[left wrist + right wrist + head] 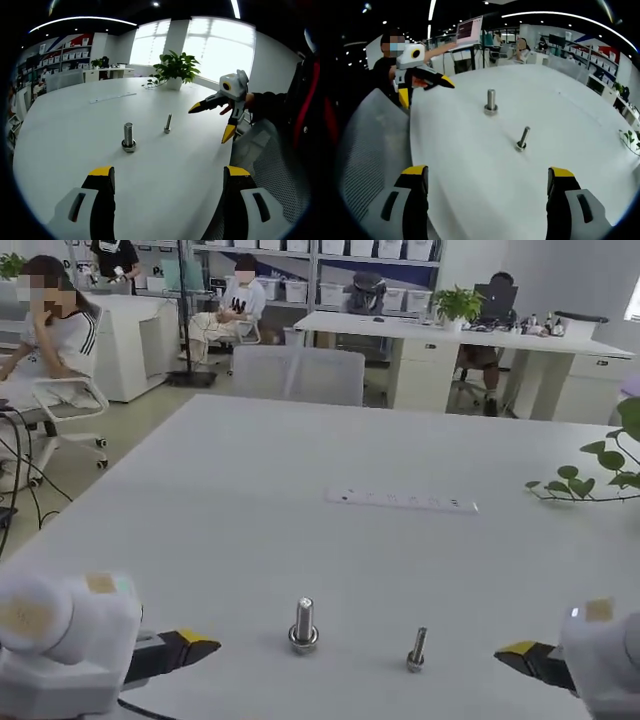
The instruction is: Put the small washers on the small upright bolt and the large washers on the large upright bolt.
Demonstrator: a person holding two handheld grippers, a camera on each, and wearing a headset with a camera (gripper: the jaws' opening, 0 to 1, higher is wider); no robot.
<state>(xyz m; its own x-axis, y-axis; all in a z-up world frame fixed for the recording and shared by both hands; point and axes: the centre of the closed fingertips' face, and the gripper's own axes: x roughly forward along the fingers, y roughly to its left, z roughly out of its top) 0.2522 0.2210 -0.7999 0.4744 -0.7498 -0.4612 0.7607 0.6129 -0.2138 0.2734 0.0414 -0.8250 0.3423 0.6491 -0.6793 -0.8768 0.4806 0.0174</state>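
The left tongs [168, 172] are wide open, with nothing between their yellow-tipped jaws, and they hang over the near edge of the white table [75, 130]. From them, the large bolt [128, 137] stands at about 11 o'clock, upright on its wide base. The small bolt [168, 123] stands upright at 12 o'clock, a little farther out. The two bolts are near each other but not touching.

The right tongs [487, 172] are also wide open and hold nothing. In the right gripper view the small bolt sits at 1 o'clock and the large bolt beyond it at 12 o'clock.

In the head view the left tongs come in at 7 o'clock and the right tongs at 4 o'clock. Both bolts stand between them near 6 o'clock, well apart from either pair of jaws.

Beyond the bolts, toward 12 o'clock, a white power strip [402, 501] lies flat on the table. A plant [600, 465] trails its leaves over the table's edge at 3 o'clock.
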